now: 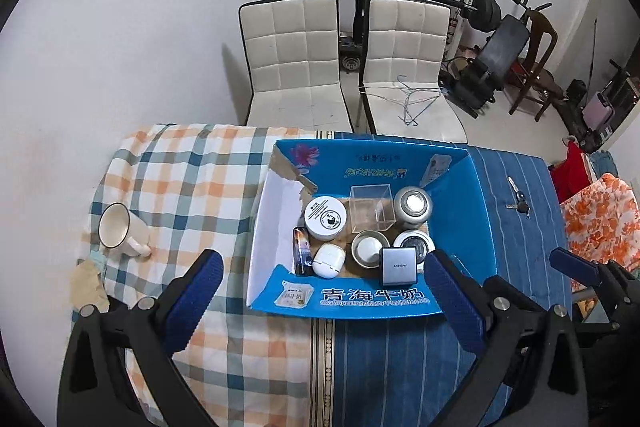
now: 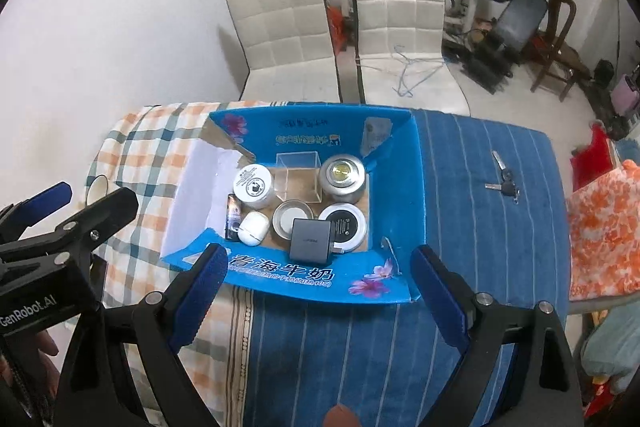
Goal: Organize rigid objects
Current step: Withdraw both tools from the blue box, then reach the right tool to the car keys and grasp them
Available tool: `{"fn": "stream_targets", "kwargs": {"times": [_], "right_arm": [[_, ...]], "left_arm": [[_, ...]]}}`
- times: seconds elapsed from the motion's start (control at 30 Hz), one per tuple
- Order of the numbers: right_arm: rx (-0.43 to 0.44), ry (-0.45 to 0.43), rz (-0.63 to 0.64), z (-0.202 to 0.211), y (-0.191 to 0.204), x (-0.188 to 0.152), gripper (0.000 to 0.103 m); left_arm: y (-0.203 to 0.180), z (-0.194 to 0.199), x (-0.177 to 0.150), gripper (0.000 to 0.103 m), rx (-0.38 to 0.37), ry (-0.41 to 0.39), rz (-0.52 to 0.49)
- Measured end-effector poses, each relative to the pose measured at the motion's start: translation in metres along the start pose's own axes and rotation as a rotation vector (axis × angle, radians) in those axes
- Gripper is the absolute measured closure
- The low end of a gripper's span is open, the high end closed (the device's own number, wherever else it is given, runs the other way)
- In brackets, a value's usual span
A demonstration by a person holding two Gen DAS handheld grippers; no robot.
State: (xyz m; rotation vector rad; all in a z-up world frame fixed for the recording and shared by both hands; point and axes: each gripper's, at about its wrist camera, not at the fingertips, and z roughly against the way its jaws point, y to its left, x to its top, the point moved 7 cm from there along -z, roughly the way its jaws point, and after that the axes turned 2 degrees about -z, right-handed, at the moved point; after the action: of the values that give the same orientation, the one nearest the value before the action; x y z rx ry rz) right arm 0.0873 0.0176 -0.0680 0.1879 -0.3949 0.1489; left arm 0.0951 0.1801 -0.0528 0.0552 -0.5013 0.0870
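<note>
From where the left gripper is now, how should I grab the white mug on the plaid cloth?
Take the mug across its rim and body, coming down from above with the left gripper. It stands upright and open, its handle pointing toward the camera, so close the jaws across the sides left free by the handle.

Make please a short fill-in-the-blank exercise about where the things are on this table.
1. The grey charger lies inside the blue ____ box.
2. The keys rest on the ____-striped cloth.
3. The white mug stands on the ____ cloth.
4. Both grippers, left and right, hold ____.

Missing words: cardboard; blue; checked; nothing
</note>
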Motion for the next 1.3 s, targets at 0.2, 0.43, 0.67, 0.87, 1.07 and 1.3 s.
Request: {"fn": "stream_targets", "kwargs": {"times": [0.2,0.43,0.67,0.87,1.07,1.3], "right_arm": [[0.025,0.001,-0.014,0.001,-0.011,0.002,0.008],[-0.011,0.017,-0.100,-0.012,-0.073,0.020,0.008],[-0.157,0.073,-0.253,-0.050,-0.211,0.049,0.008],[-0.228,0.171,-0.359,-0.113,-0.326,0.062,0.008],[-0.207,0.250,-0.472,-0.194,-0.392,0.068,0.008],[-0.230,0.334,-0.466,-0.270,-0.412,0.068,0.008]], "left_arm": [[-0.014,-0.001,0.004,0.000,-0.003,0.002,-0.008],[-0.082,-0.033,0.034,0.000,-0.083,0.022,-0.053],[-0.198,-0.104,0.071,0.000,-0.194,0.086,-0.112],[-0.256,-0.180,0.087,0.000,-0.115,0.165,-0.103],[-0.266,-0.228,0.086,0.000,0.013,0.185,-0.038],[-0.267,-0.253,0.086,0.000,0.127,0.185,-0.036]]}}
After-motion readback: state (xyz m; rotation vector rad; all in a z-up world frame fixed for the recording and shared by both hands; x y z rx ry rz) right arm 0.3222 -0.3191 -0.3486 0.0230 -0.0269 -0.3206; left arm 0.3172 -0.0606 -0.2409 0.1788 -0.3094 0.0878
